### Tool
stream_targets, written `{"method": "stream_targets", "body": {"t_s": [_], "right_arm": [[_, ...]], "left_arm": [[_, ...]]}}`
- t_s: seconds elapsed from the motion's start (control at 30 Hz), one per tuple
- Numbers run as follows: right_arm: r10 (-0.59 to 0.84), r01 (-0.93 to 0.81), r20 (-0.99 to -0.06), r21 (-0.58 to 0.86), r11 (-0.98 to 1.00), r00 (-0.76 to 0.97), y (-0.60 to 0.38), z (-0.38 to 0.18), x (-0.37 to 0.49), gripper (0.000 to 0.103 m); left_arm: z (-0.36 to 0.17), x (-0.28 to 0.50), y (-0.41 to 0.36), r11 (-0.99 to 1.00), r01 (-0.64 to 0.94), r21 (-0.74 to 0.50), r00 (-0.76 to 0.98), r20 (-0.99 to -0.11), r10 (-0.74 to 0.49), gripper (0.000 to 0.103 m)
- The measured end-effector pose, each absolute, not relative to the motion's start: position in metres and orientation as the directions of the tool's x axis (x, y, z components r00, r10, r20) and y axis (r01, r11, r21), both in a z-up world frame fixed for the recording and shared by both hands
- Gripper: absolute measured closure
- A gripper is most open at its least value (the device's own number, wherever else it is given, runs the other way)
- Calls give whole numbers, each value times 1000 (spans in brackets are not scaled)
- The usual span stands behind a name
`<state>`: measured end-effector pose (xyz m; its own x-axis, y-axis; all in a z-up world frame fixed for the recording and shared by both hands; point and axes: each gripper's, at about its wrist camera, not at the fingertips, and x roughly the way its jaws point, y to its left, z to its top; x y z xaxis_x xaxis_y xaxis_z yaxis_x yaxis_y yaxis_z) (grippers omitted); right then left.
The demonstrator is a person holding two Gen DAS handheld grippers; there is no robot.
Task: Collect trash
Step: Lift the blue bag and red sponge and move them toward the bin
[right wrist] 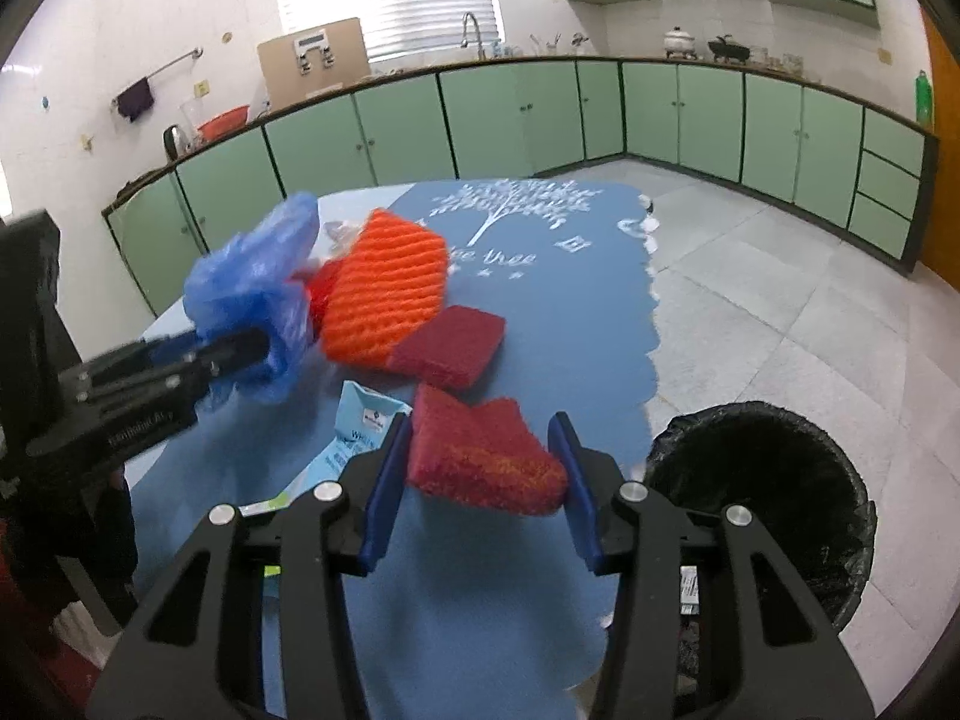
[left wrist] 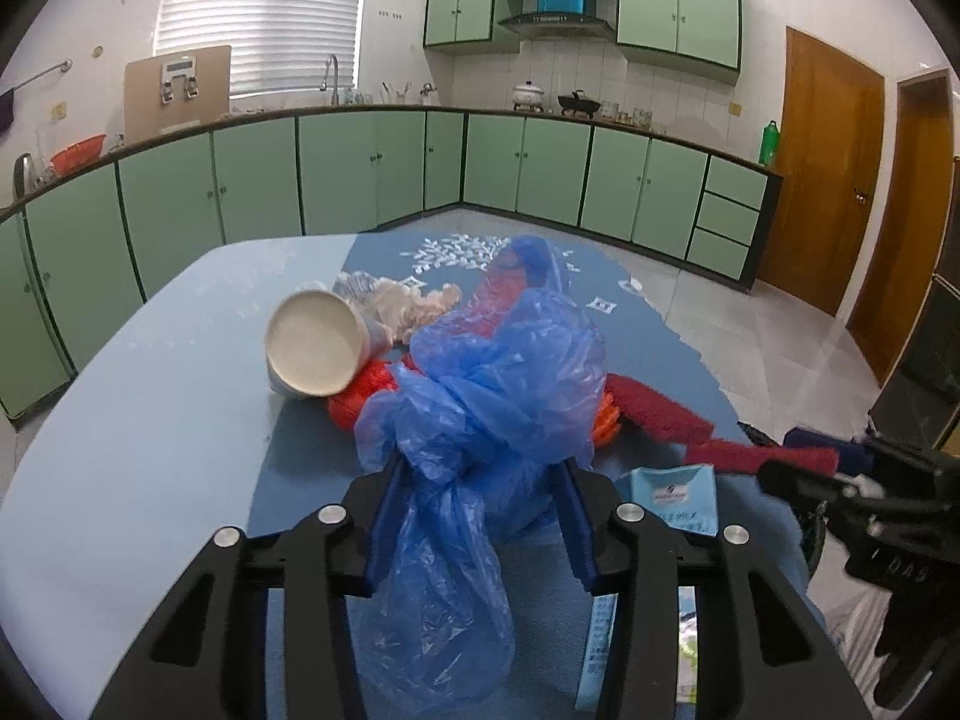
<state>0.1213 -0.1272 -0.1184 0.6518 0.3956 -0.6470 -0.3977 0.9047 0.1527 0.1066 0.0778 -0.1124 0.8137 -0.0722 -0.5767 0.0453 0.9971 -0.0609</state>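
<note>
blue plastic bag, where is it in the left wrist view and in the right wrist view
Left wrist view: the blue plastic bag fills the lower centre, bunched between the left gripper's fingers.
Right wrist view: the bag is at left of centre, at the tip of the left gripper.
Shared landmark: the orange foam net, right beside the bag in both views.

On the counter (right wrist: 570, 324), the plastic bag (left wrist: 498, 372) sits between the left gripper's (left wrist: 480, 480) jaws. The paper cup (left wrist: 315, 342) lies left of it. The sponge (right wrist: 486, 456) sits between the right gripper's (right wrist: 486, 468) jaws. The trash bin (right wrist: 762, 504) stands on the floor to the right.
</note>
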Motion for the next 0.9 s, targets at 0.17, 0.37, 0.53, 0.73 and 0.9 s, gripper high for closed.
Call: {"method": "stream_targets", "body": {"t_s": [0.17, 0.37, 0.53, 0.73, 0.9], "right_arm": [[381, -387, -628, 134, 912, 679, -128, -108, 113, 59], [377, -393, -579, 106, 914, 723, -129, -79, 105, 59], [381, -396, -546, 95, 913, 746, -129, -62, 99, 59], [379, -391, -507, 89, 916, 774, -131, -45, 91, 59], [373, -384, -483, 80, 920, 792, -135, -34, 86, 59]], "left_arm": [[-102, 98, 80, 996, 47, -71, 823, -562, -79, 59], [-86, 86, 83, 995, 53, -90, 844, -528, -93, 60], [-74, 74, 82, 993, 63, -97, 862, -496, -103, 60], [-60, 66, 75, 993, 81, -92, 875, -470, -114, 60], [-52, 63, 71, 991, 97, -88, 880, -459, -126, 60]]}}
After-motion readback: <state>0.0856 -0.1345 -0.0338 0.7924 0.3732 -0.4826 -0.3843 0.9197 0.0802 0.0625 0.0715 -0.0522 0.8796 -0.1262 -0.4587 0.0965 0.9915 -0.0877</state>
